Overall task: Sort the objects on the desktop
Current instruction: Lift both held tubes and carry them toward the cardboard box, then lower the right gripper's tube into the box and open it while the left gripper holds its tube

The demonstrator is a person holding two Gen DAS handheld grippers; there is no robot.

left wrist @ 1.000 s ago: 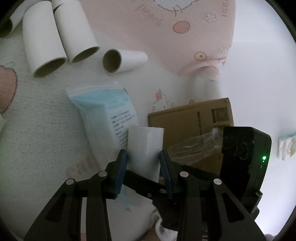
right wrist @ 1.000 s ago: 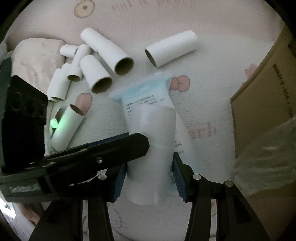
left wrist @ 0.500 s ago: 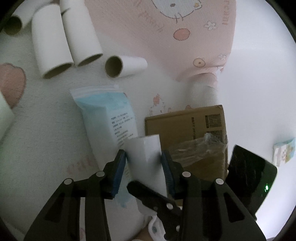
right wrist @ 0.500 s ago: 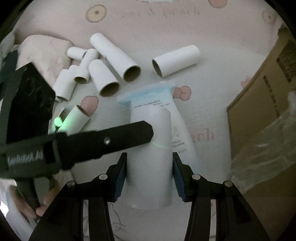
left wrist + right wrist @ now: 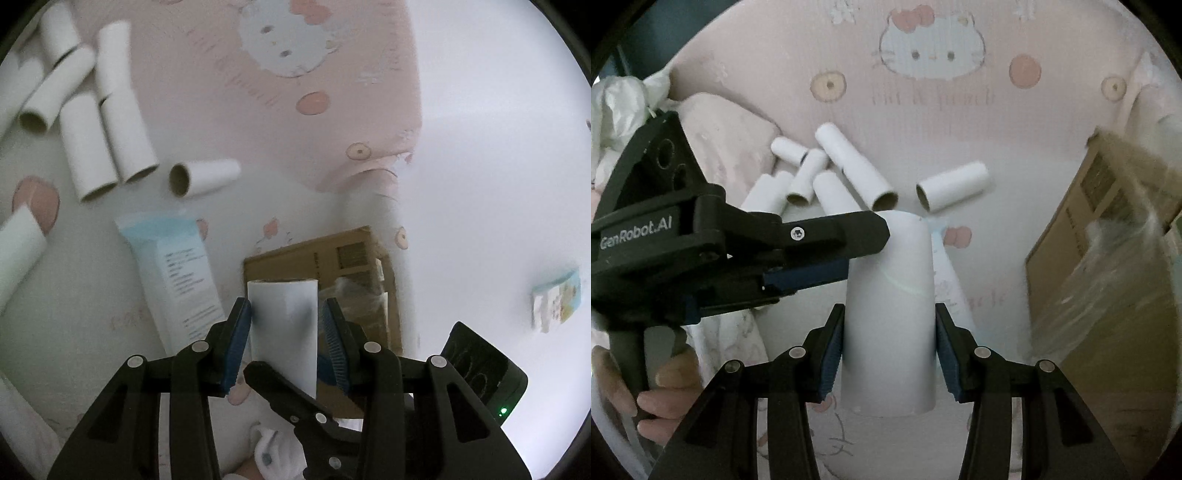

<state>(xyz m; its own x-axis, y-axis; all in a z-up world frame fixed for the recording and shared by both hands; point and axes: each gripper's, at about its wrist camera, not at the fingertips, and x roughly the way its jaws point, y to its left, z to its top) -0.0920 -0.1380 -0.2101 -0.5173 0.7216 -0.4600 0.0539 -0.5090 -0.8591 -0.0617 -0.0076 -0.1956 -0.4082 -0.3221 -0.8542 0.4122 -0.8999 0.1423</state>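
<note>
Both grippers are clamped on the same white paper tube [image 5: 888, 314]: right gripper [image 5: 889, 341] at its near end, left gripper [image 5: 284, 334] at the far end. It's held up in the air, left of the cardboard box [image 5: 1108, 280]. "GenRobot.AI" is printed on the left gripper's body.

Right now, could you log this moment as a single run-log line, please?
left gripper: shut on white tube | right gripper: shut on white tube | cardboard box: right | loose tubes: on bedding

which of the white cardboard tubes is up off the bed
The tube gripped at once by the left gripper and the right gripper. The other tubes lie loose on the bedsheet.
</note>
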